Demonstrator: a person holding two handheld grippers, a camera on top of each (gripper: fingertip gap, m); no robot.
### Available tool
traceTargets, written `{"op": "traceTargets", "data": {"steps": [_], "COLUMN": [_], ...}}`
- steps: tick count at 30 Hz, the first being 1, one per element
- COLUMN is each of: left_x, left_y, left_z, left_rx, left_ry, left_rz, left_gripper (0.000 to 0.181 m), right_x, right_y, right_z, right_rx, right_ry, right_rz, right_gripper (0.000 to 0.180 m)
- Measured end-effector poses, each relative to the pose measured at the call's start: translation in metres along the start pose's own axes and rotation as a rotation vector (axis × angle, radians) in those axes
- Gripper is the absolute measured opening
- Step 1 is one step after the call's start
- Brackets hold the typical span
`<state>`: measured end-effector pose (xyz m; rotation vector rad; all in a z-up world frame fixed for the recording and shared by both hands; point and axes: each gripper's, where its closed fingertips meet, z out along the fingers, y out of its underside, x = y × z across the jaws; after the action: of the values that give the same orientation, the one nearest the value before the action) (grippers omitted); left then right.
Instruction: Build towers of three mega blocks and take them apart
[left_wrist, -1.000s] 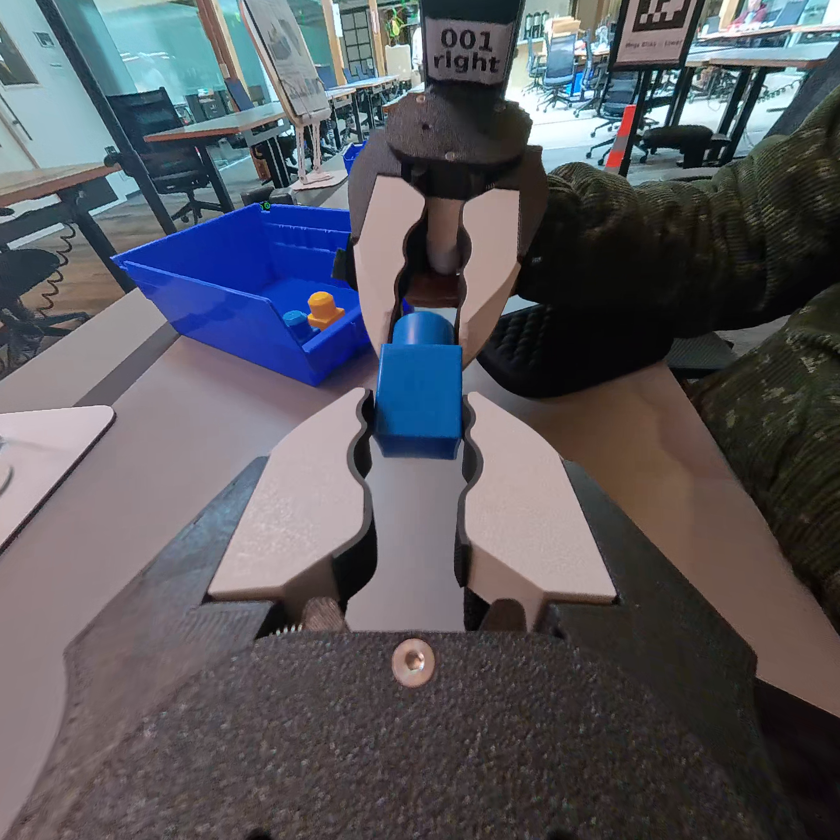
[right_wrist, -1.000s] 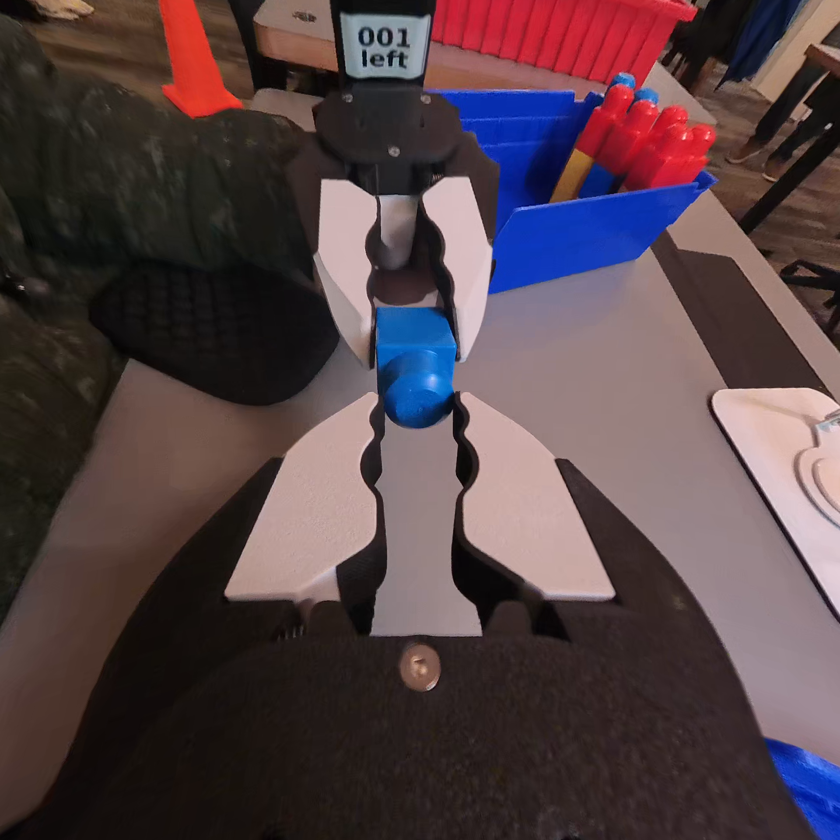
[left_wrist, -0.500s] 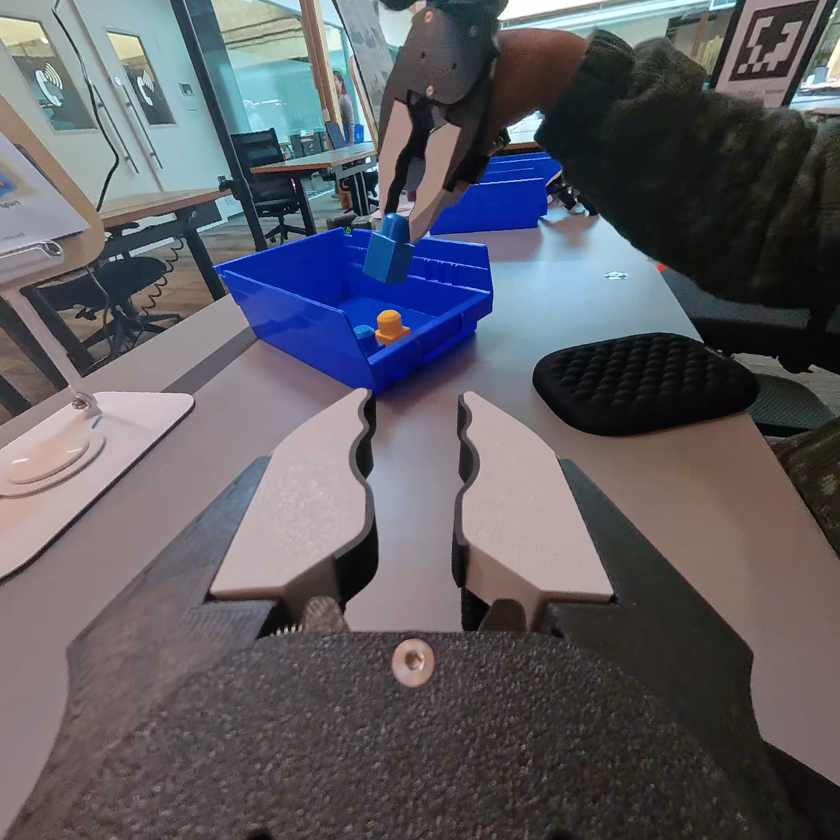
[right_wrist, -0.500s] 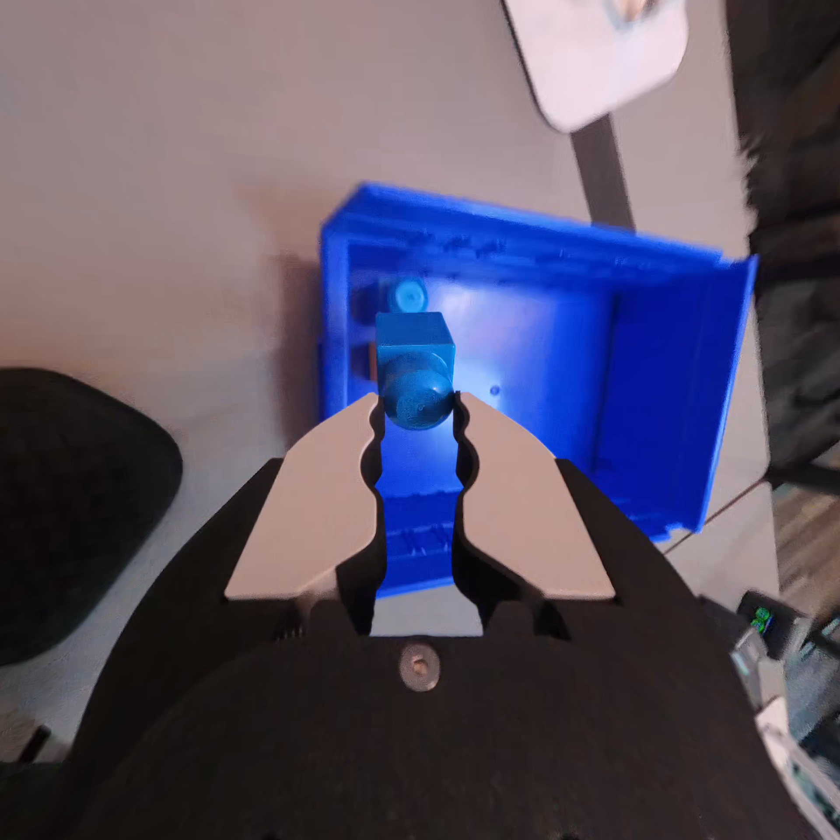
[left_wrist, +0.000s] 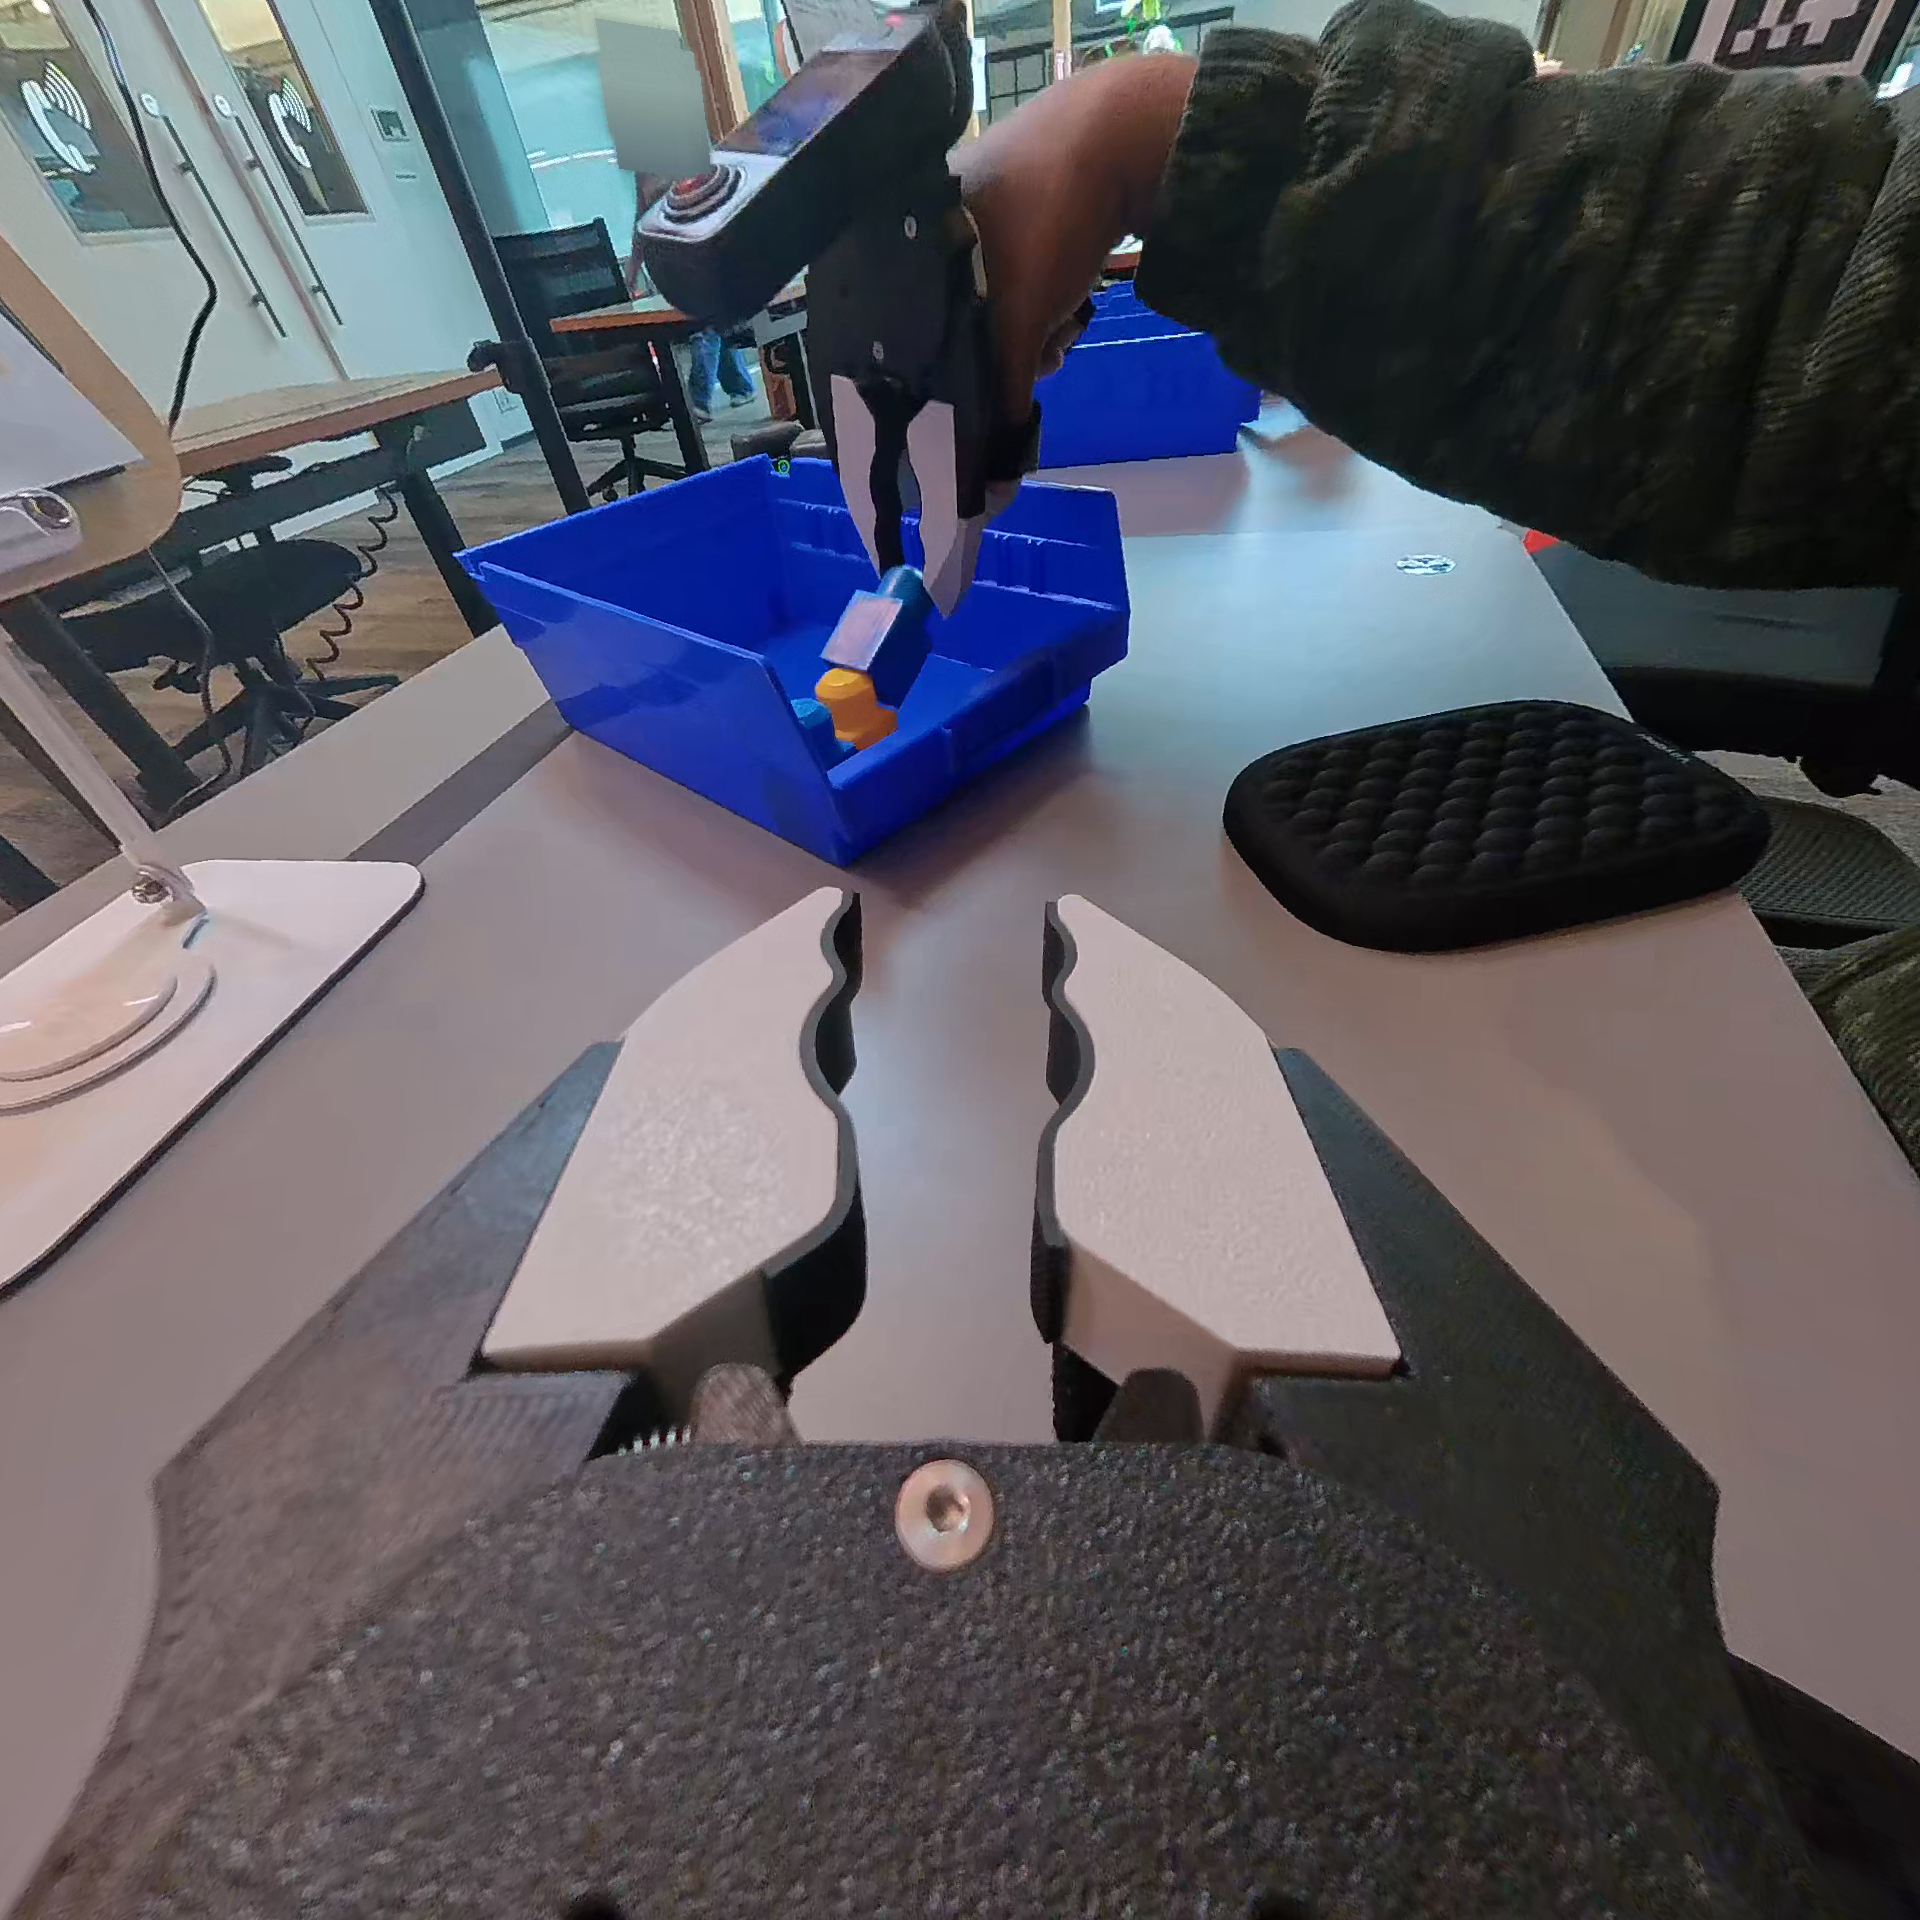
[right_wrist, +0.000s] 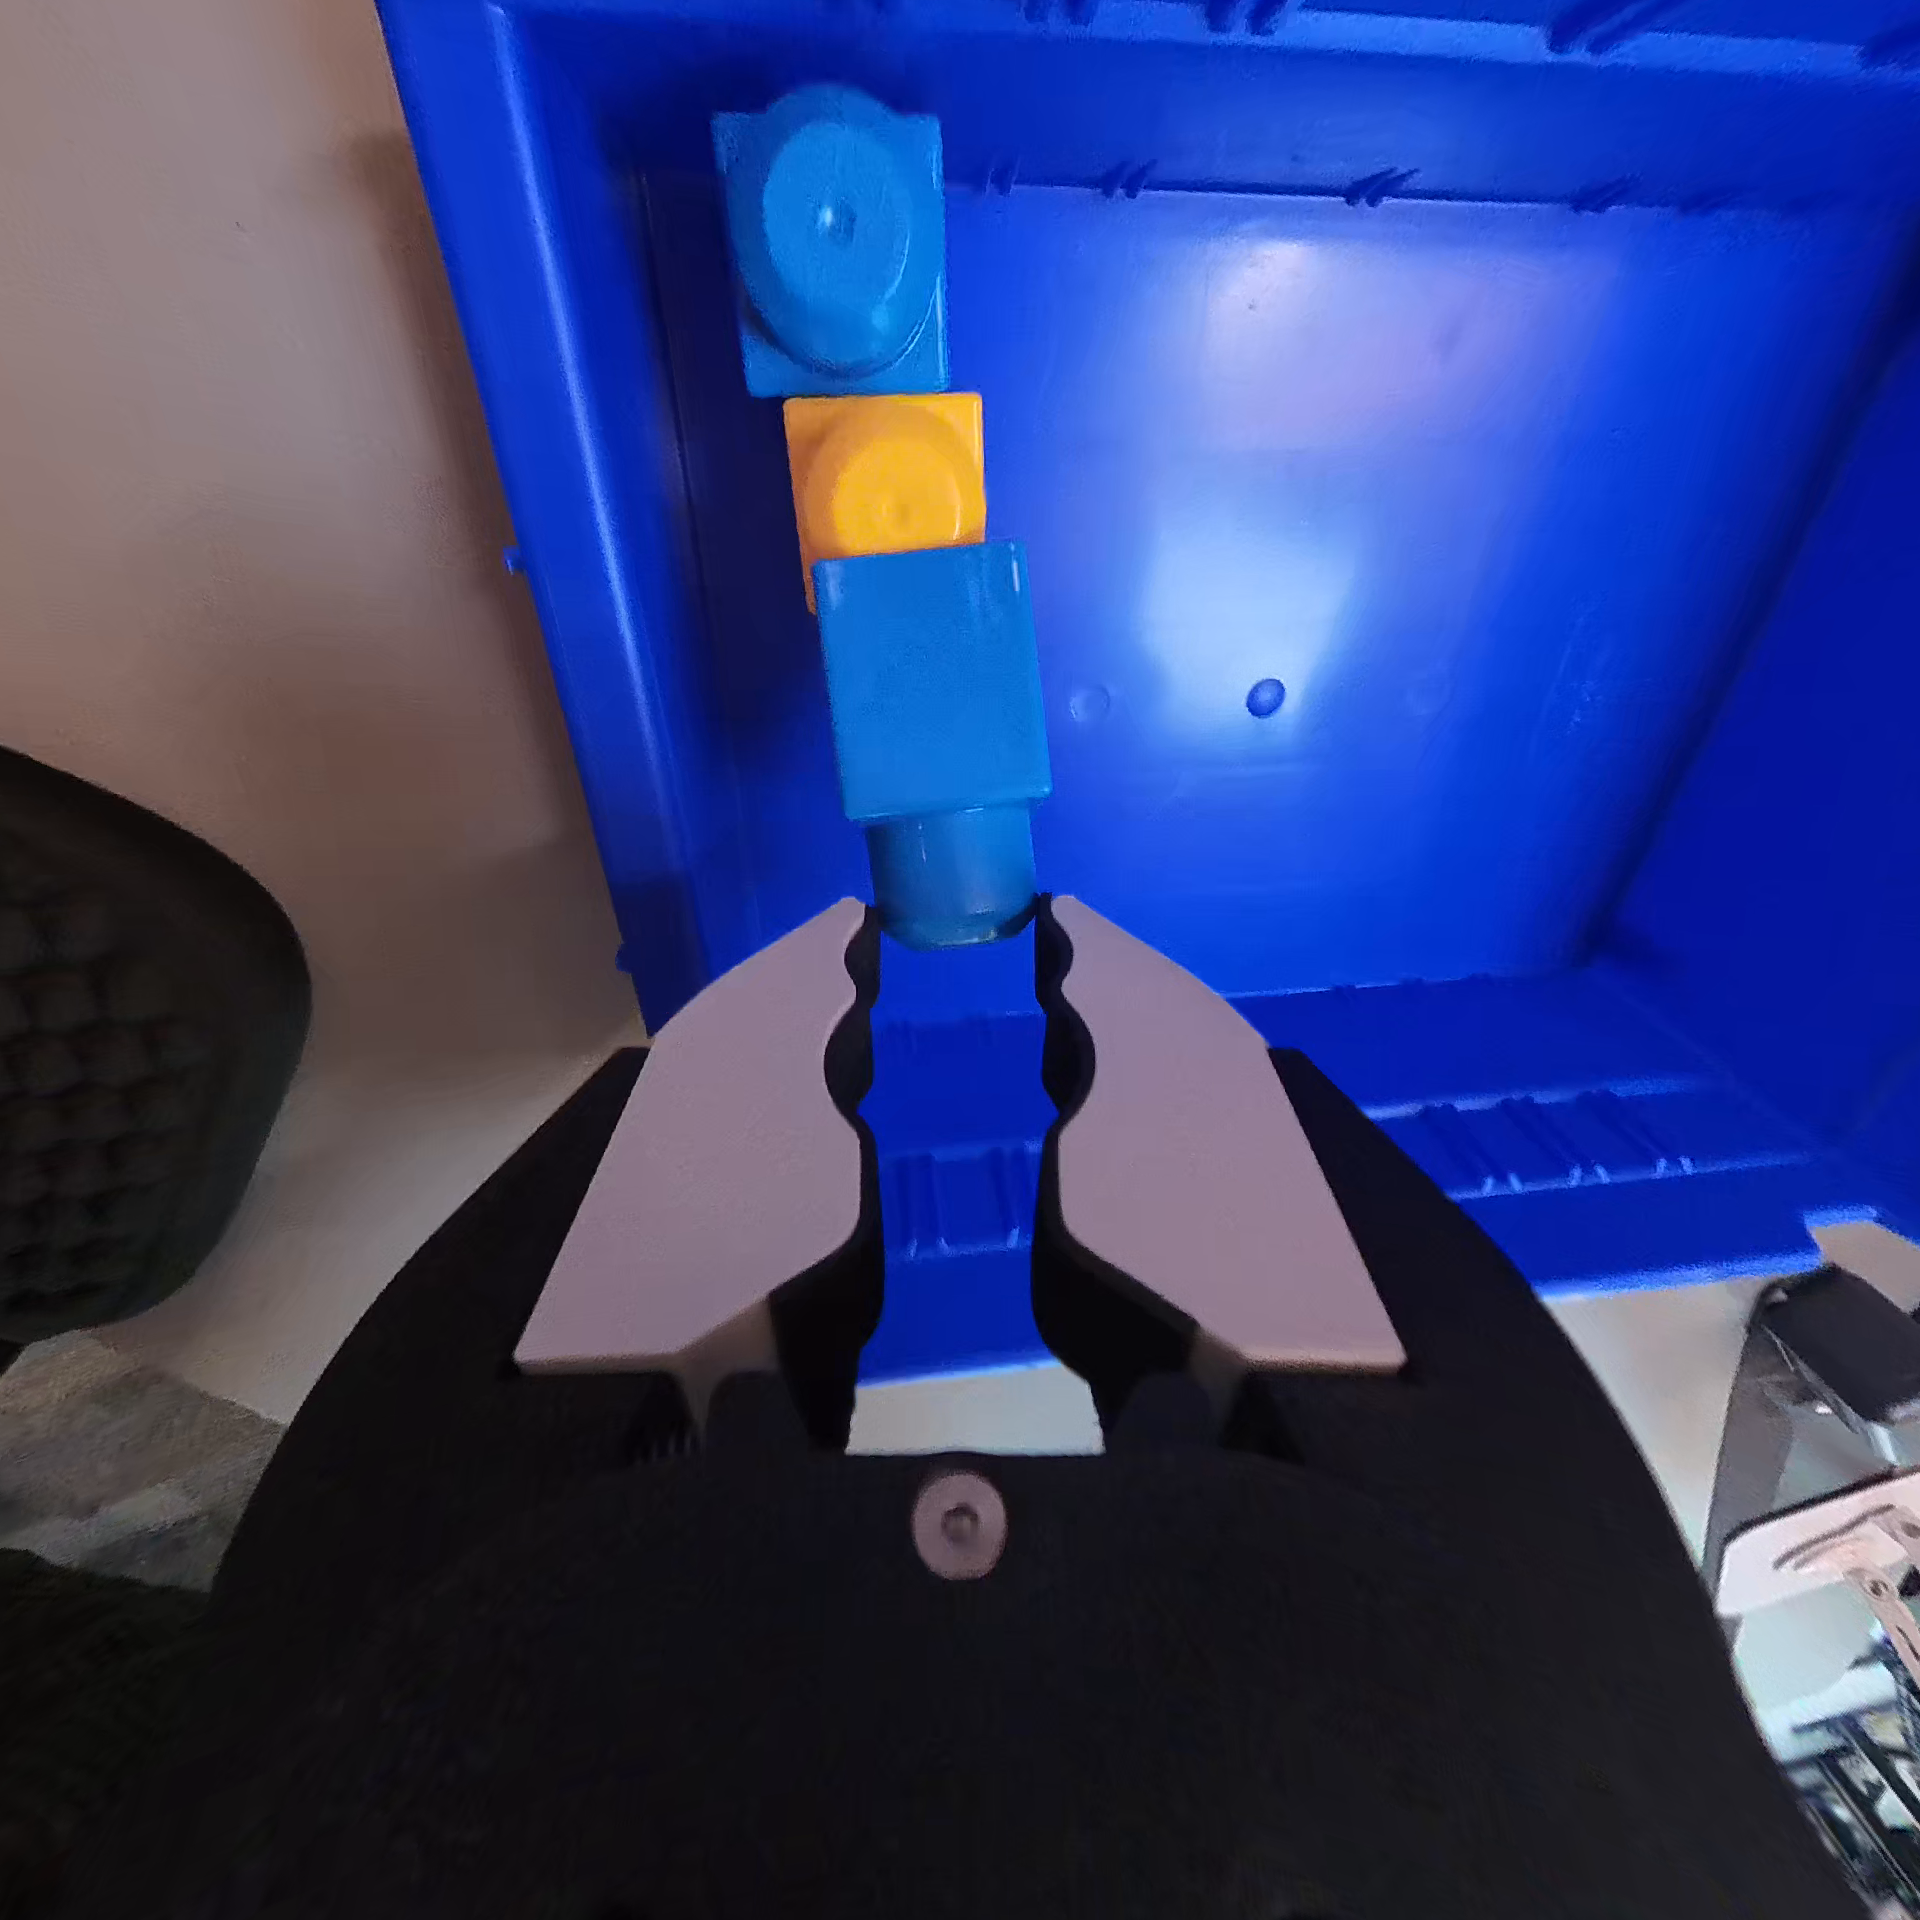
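Note:
My right gripper (right_wrist: 954, 914) points down into the blue bin (right_wrist: 1455, 520) and pinches the stud of a blue block (right_wrist: 935, 675) at its very fingertips. The block hangs tilted just above an orange block (right_wrist: 883, 478). A second blue block (right_wrist: 831, 239) stands beside the orange one by the bin wall. In the left wrist view the right gripper (left_wrist: 914, 582) holds the blue block (left_wrist: 878, 634) over the orange block (left_wrist: 852, 707) in the bin (left_wrist: 644, 623). My left gripper (left_wrist: 951, 914) is open and empty, low over the table in front of the bin.
A black dimpled pad (left_wrist: 1496, 821) lies on the grey table to the right of the bin and shows in the right wrist view (right_wrist: 125, 1039). A white lamp base (left_wrist: 156, 987) sits at the left. Another blue bin (left_wrist: 1143, 395) stands farther back. The grippers' ends are close to 30 centimetres from one another.
My left gripper let go of the blue block and drew back. My right gripper carried the block over the bin, turned downward and lowered it inside, close above the orange block.

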<state>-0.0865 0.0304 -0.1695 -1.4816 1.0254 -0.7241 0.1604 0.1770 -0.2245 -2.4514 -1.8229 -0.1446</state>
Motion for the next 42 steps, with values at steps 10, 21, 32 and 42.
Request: {"op": "traceTargets", "data": {"steps": [10,21,32,42], "left_x": [0.001,0.004,0.000,-0.029], "left_y": [0.003,0.008,0.003,-0.018], "left_z": [0.002,0.004,0.000,-0.019], "left_rx": [-0.017,-0.039,-0.028,0.062], "left_ry": [0.005,0.015,-0.007,-0.172], "left_rz": [0.002,0.008,-0.013,-0.037], "left_gripper": [0.032,0.032,0.027,0.012], "right_x": [-0.008,-0.008,0.002,-0.030], "right_y": [0.039,0.005,-0.032,-0.120], "right_z": [-0.003,0.018,-0.002,-0.143], "right_rx": [-0.331,-0.357,0.062,1.337], "right_ry": [-0.063,-0.049,0.073,0.226], "right_rz": [0.035,-0.049,-0.009,0.331], "right_gripper": [0.029,0.029,0.037,0.040]}}
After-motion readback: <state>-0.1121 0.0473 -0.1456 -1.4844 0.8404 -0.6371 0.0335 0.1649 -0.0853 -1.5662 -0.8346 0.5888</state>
